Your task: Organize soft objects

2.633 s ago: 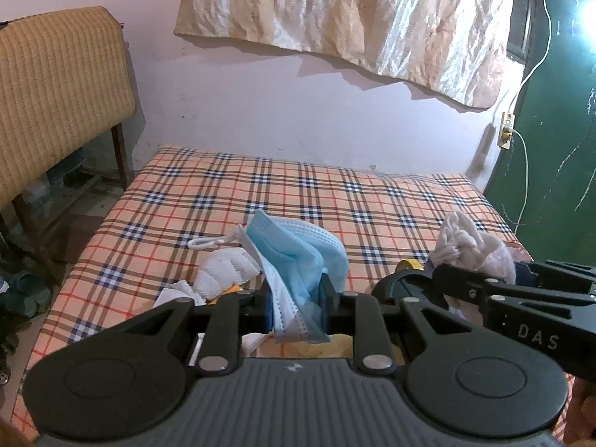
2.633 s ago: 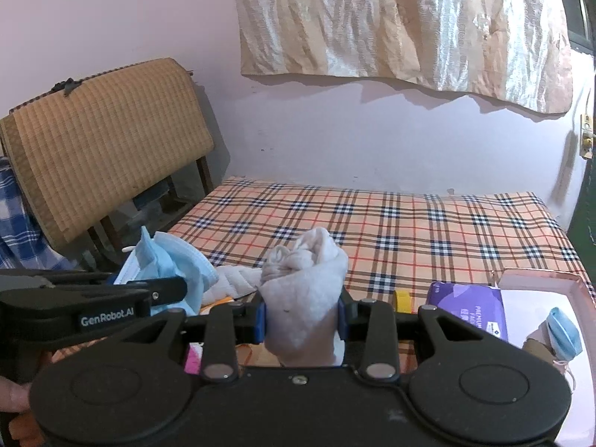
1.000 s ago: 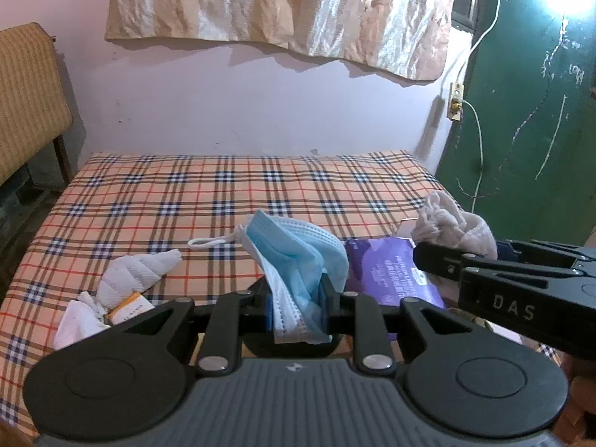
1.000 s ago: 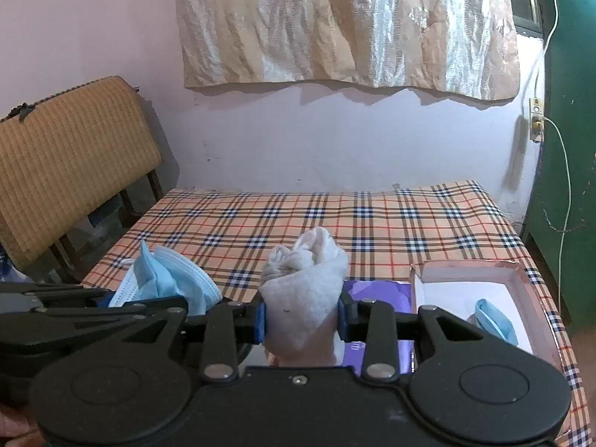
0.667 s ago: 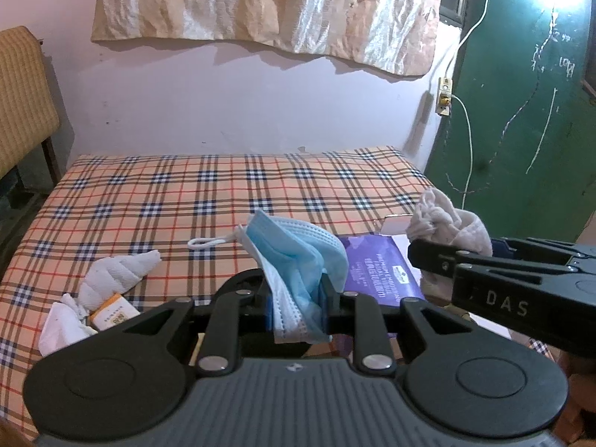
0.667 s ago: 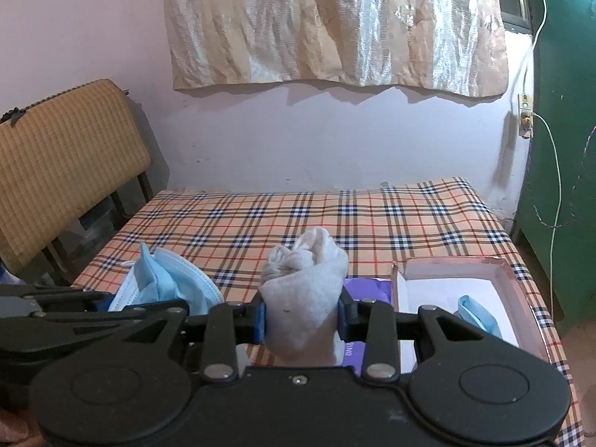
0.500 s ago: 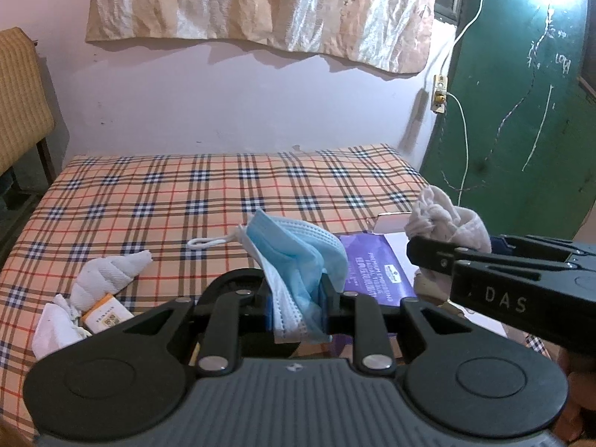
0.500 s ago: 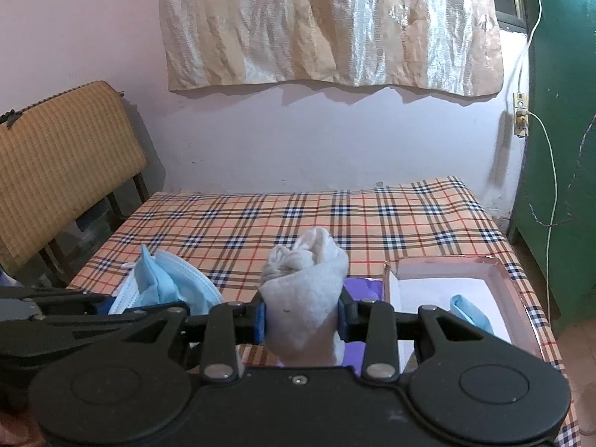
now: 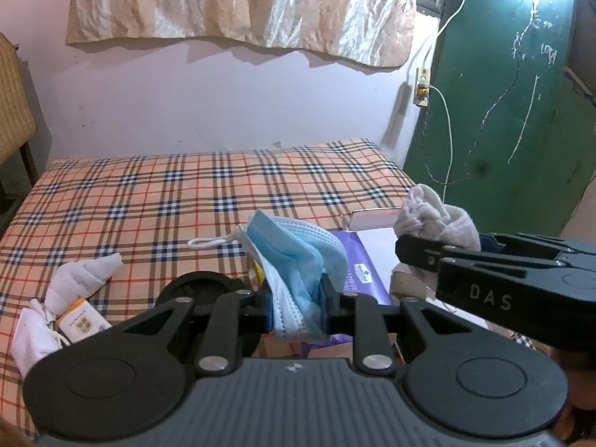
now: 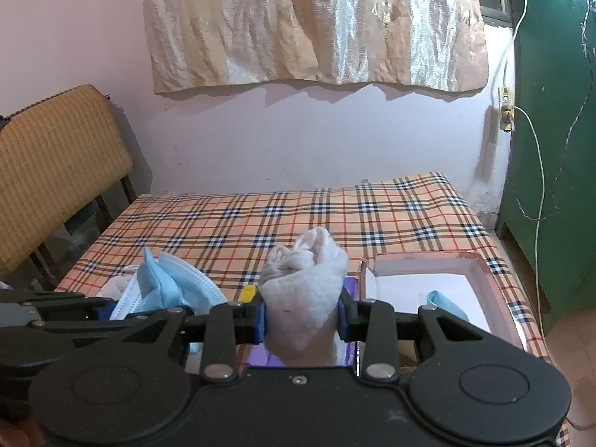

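My left gripper (image 9: 296, 307) is shut on a bunch of blue and white face masks (image 9: 294, 257), held above the plaid bed. My right gripper (image 10: 301, 316) is shut on a rolled grey-white sock (image 10: 307, 283); the sock also shows at the right of the left wrist view (image 9: 434, 218). The masks show at the left of the right wrist view (image 10: 167, 287). An open pink box (image 10: 484, 279) with a white floor lies on the bed's right side, just ahead and right of both grippers. A blue mask (image 10: 445, 303) lies inside it.
A purple packet (image 9: 357, 272) lies beside the box. A white rolled sock (image 9: 83, 279), a white cloth (image 9: 31, 339) and a small orange-white carton (image 9: 82, 322) lie at the bed's left front. A woven chair back (image 10: 56, 164) stands left; a green door (image 9: 503, 111) right.
Both grippers have carried their loads rightward across the bed, toward the pink box. The white sock pile has slid to the left of the left wrist view. Both grips are unchanged.
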